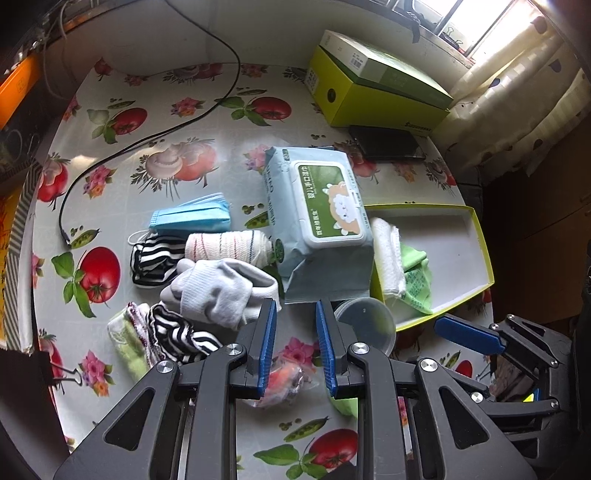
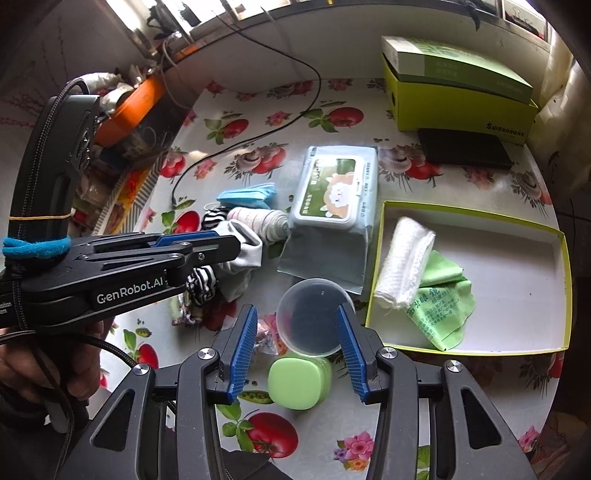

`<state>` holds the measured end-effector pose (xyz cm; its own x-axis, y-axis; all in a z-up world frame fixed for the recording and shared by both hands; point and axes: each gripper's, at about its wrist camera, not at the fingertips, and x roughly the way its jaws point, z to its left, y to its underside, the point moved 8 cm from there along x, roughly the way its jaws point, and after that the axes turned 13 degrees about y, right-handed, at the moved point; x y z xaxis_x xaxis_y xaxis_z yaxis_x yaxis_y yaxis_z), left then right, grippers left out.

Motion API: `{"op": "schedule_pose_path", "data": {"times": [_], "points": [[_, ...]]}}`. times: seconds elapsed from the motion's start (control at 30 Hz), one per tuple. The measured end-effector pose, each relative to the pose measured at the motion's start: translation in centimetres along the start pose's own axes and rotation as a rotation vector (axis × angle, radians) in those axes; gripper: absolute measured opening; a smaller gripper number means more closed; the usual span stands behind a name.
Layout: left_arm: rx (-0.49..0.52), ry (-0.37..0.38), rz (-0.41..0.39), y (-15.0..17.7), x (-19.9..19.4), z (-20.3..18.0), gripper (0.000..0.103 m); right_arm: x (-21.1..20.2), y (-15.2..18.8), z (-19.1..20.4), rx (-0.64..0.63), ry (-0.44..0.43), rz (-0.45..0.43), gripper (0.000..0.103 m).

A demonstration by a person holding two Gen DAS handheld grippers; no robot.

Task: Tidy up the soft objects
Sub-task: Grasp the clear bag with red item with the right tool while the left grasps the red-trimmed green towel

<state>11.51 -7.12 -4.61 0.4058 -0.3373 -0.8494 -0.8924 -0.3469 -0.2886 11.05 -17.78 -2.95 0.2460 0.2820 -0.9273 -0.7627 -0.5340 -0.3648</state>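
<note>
Left hand-held gripper (image 1: pixel 295 325) open, white sock (image 1: pixel 225 291) beside fingertip.

— What sort of place is this?

— A lived-in home. The table wears a vinyl tablecloth (image 1: pixel 207 122) printed with tomatoes, mushrooms and flowers, and a spotted curtain (image 1: pixel 517 110) hangs beside a sunlit window (image 1: pixel 476 22).

— Anything else domestic?

— A baby-wipes pack (image 2: pixel 334 195), socks (image 1: pixel 218 291), and possibly an orange basin (image 2: pixel 131 109); it's blurred.
</note>
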Motion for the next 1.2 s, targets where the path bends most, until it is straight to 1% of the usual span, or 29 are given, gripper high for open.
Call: {"op": "schedule_pose_path", "data": {"times": [0.2,0.43,0.73,0.83,0.97,1.2], "points": [[-0.039,-0.019,-0.012,1.6,-1.3,2.7,0.023,0.3,0.0,2.1,-0.056,-0.018,0.012,0.044],[-0.097,-0.038,-0.006,3.6,-2.2,5.6,0.023,0.9,0.3,4.0,-0.114,-0.034,0.030,0.044],[-0.149,-0.047,-0.017,4.6,-3.0,7.8,0.023,2.2,0.9,6.2,-0.191,-0.041,0.074,0.045],[-0.169,-0.049,-0.018,4.9,-3.1,8.7,0.023,2.9,1.2,7.0,-0.231,-0.034,0.093,0.052],[-0.200,-0.056,-0.020,5.4,-3.3,10.0,0.023,4.2,1.8,8.1,-0.305,-0.015,0.124,0.056],[-0.264,-0.065,-0.027,6.4,-3.7,12.4,0.023,7.6,3.4,10.2,-0.462,0.041,0.205,0.057]]}}
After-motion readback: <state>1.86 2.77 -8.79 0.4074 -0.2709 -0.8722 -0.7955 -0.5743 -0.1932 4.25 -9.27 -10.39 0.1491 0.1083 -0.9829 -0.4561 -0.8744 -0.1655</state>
